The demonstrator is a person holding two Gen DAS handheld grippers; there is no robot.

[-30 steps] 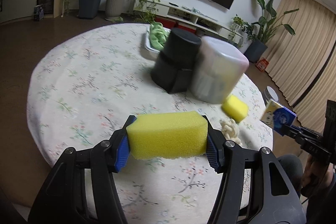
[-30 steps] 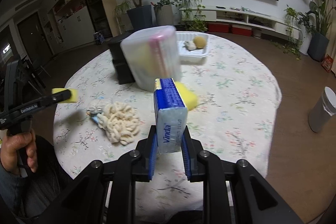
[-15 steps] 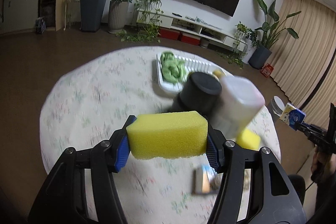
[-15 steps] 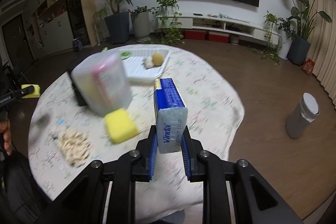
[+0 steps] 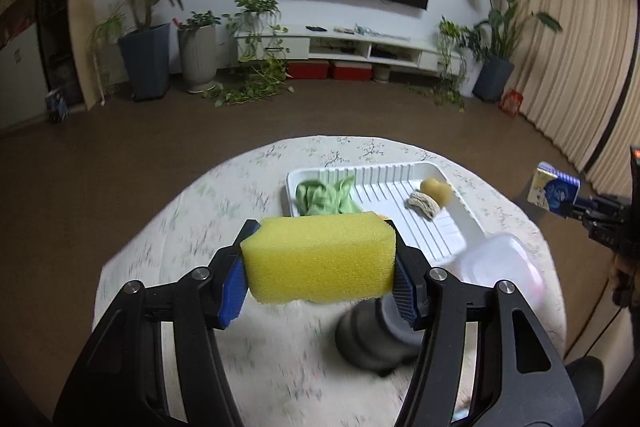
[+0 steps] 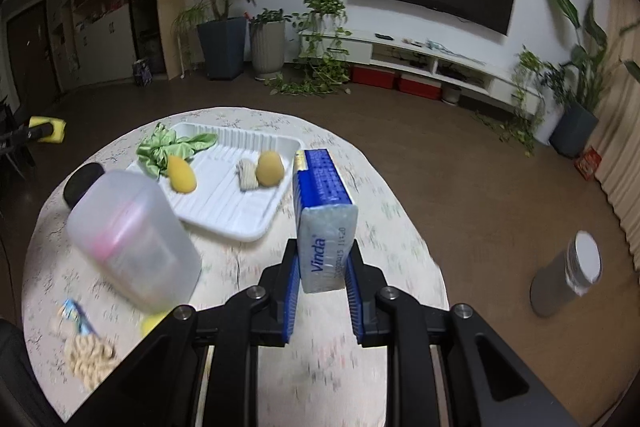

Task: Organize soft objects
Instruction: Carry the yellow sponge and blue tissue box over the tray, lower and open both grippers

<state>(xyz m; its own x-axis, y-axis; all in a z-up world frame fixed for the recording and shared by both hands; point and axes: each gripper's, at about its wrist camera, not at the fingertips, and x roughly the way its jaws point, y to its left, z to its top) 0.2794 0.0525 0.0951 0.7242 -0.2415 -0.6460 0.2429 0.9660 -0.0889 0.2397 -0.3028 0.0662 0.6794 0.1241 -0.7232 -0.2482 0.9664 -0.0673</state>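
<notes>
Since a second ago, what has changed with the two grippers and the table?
Both grippers rose and swung toward the tray, which now shows in full. Nothing was taken or let go: the left gripper still clamps the sponge, the right gripper the tissue pack.

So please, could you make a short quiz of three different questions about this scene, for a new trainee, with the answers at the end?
1. True or false: the left gripper is shut on a yellow sponge.
2. What does the right gripper hold? A) a green cloth B) a blue tissue pack C) a black cylinder
3. Fill in: the green cloth lies in the white ____ on the table.

Key:
1. True; the blue pads press both ends of the sponge.
2. B; the tissue pack stands upright between the shut jaws.
3. tray; it also holds two yellow-orange rounded pieces and a small pale piece.
</notes>
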